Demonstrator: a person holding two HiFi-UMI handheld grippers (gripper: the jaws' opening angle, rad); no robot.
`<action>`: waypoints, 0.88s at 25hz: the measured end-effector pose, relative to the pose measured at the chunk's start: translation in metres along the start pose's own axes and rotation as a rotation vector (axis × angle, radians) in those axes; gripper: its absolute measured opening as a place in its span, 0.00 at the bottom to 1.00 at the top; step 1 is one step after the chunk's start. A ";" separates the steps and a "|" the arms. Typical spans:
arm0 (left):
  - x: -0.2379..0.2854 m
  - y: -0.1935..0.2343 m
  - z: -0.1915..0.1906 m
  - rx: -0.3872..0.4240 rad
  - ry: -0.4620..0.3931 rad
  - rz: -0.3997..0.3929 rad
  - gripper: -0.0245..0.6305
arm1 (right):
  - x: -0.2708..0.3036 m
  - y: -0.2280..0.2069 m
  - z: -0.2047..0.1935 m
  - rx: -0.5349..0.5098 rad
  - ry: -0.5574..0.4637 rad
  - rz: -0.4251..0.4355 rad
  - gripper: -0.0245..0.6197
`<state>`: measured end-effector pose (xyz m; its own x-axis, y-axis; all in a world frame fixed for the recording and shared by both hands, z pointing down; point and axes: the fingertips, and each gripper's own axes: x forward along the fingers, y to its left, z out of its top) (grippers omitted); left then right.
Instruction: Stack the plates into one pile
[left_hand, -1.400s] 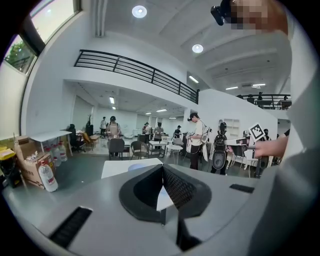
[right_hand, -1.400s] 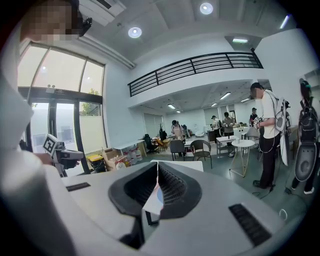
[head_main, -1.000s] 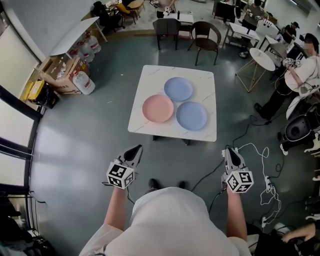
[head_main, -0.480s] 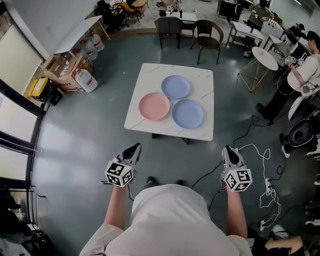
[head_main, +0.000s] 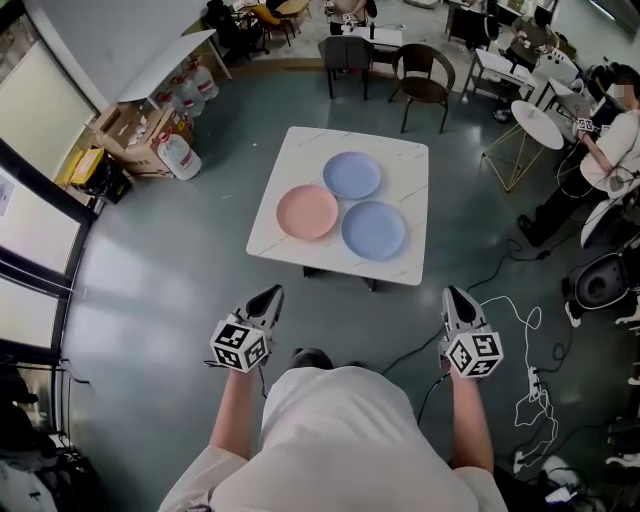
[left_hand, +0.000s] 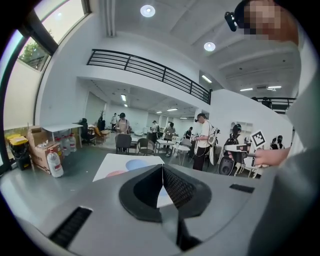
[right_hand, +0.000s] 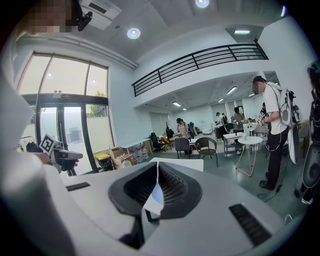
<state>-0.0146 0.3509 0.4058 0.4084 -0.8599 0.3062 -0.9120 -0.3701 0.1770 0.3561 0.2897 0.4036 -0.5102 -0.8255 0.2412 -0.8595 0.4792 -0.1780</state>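
Note:
Three plates lie side by side on a white square table (head_main: 296, 155) in the head view: a pink plate (head_main: 307, 211) at the left, one blue plate (head_main: 352, 175) at the back, another blue plate (head_main: 373, 230) at the right. My left gripper (head_main: 271, 297) and right gripper (head_main: 453, 297) are both shut and empty, held in front of my body, well short of the table's near edge. In the left gripper view the shut jaws (left_hand: 161, 172) point at the table (left_hand: 112, 162), with the pink plate (left_hand: 116, 173) and a blue plate (left_hand: 135, 163) showing. The right gripper (right_hand: 157, 172) is shut too.
Dark chairs (head_main: 425, 75) stand behind the table. Cardboard boxes and water bottles (head_main: 172, 150) sit at the back left. A round white side table (head_main: 538, 124) and people stand at the right. White cables (head_main: 515, 330) trail on the grey floor near my right side.
Both grippers and I have drifted a little toward the table; the plates sit slightly lower and nearer in the head view. Both grippers stay shut.

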 end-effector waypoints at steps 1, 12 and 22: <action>0.001 0.000 -0.001 0.000 0.001 0.002 0.06 | 0.002 0.000 -0.001 0.002 0.003 0.005 0.08; 0.022 0.033 -0.005 -0.037 0.025 0.001 0.06 | 0.036 0.010 -0.011 0.005 0.059 0.004 0.08; 0.083 0.092 0.026 -0.028 0.035 -0.052 0.06 | 0.101 0.004 -0.001 0.045 0.075 -0.054 0.08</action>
<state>-0.0655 0.2367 0.4233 0.4568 -0.8266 0.3287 -0.8882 -0.4034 0.2198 0.3007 0.2082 0.4278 -0.4659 -0.8242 0.3220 -0.8842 0.4195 -0.2055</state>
